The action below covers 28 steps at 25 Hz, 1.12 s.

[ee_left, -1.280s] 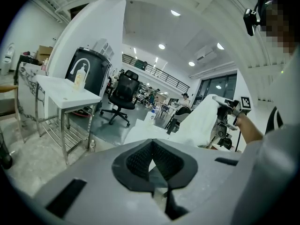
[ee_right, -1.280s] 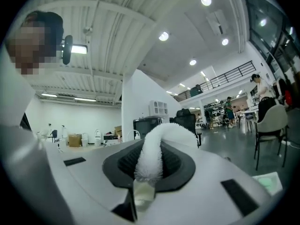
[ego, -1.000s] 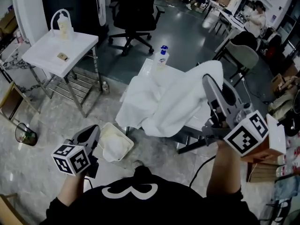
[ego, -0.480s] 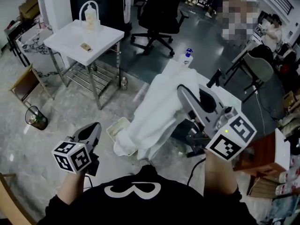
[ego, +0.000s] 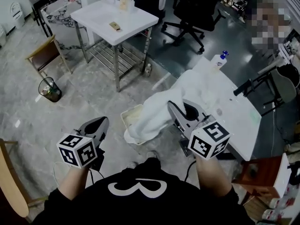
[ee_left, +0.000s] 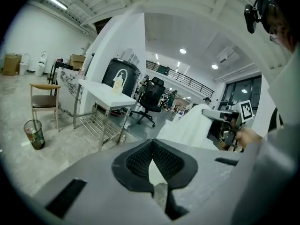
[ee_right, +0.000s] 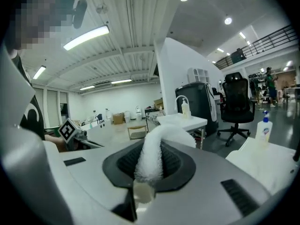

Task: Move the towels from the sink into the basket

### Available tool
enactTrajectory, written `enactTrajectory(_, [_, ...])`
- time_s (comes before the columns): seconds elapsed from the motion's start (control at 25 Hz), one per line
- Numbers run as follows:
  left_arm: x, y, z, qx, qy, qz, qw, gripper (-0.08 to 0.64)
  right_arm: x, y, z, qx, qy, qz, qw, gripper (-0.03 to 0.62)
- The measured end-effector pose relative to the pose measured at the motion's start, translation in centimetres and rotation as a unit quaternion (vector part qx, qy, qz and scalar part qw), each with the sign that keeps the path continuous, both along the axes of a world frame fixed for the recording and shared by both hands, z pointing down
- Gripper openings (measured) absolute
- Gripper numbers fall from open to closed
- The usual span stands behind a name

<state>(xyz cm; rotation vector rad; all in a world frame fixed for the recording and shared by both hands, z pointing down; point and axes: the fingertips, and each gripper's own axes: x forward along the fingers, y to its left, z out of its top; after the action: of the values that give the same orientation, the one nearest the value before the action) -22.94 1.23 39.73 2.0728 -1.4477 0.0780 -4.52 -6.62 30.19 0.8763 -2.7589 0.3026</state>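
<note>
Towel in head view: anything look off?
Yes. The white towel, pinched in the right claw, is strung out: its upper part drapes over the white counter edge while its lower end hangs across the basket rim on the floor, not settled inside. Nothing spilled or damaged is visible.

The towel (ego: 161, 108) hides most of the basket (ego: 124, 120)

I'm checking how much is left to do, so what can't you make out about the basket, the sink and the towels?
Basket inside: head view, the towel hanging from the right gripper covers most of it.
Sink: head view, the towel spreads over its near end; whether more towels lie under it cannot be told.
Small brown thing on the far table: head view, too small to name.
</note>
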Motion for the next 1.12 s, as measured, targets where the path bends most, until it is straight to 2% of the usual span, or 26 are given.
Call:
enactTrajectory(0.12, [-0.1,0.2,1.5,-0.014,0.001,-0.013,0.9998,0.006,-0.8,-1.2,4.6,-0.032,0.021,-0.015,0.999,0.054])
enactTrajectory(0.24, [-0.1,-0.2,2.6,-0.025,0.004,-0.025,0.9994,0.006,-1.6,-2.8,8.8,-0.046,0.054,-0.028,0.997,0.055])
enactTrajectory(0.4, [-0.2,-1.0,3.8,-0.041,0.01,-0.051,0.9978,0.006,-2.3,-5.0,15.3,-0.088,0.103,-0.046,0.99,0.055])
enactTrajectory(0.64, [-1.1,-1.7,6.4,-0.064,0.016,-0.097,0.9931,0.006,-3.3,-7.0,25.6,-0.156,0.18,-0.07,0.969,0.055])
enactTrajectory(0.76, [-1.1,-1.8,7.6,-0.078,0.022,-0.116,0.99,0.006,-3.4,-8.1,29.5,-0.172,0.211,-0.064,0.96,0.055])
enactTrajectory(0.96, [-0.8,-1.4,9.5,-0.103,0.013,-0.136,0.9852,0.006,-4.0,-8.9,35.3,-0.195,0.247,-0.089,0.945,0.056])
enactTrajectory(1.12, [-0.9,-0.4,11.0,-0.122,0.018,-0.157,0.98,0.006,-3.3,-9.0,40.0,-0.236,0.29,-0.097,0.922,0.059])
